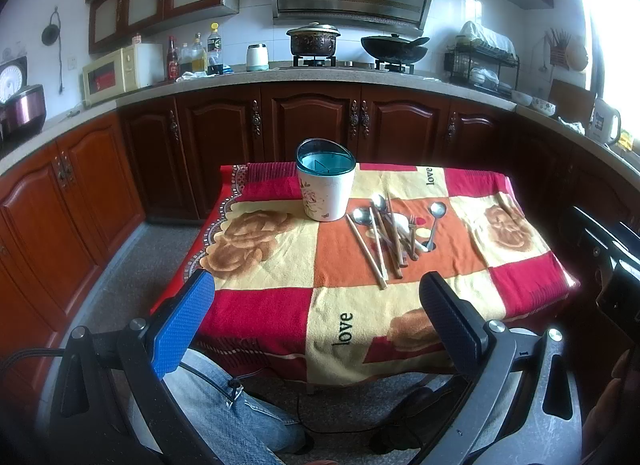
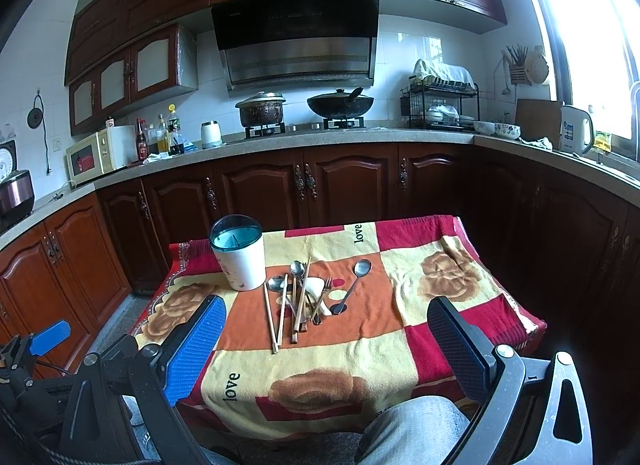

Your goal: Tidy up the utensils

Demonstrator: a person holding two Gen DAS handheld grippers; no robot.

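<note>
A white utensil holder with a teal rim (image 1: pixel 326 185) stands upright at the far left of the table; it also shows in the right wrist view (image 2: pixel 240 255). Just right of it lies a loose pile of wooden chopsticks (image 1: pixel 378 249), metal spoons (image 1: pixel 362 216), a fork and a white spoon; the pile shows in the right wrist view (image 2: pixel 300 299). One spoon (image 2: pixel 354 283) lies apart to the right. My left gripper (image 1: pixel 320 317) is open and empty above the table's near edge. My right gripper (image 2: pixel 328 341) is open and empty, short of the pile.
The small table carries a red, orange and cream checked cloth (image 1: pixel 280 317). Dark wood cabinets (image 1: pixel 312 121) and a countertop with stove, pots, microwave and dish rack stand behind it. My knees (image 2: pixel 412 425) are below the near edge.
</note>
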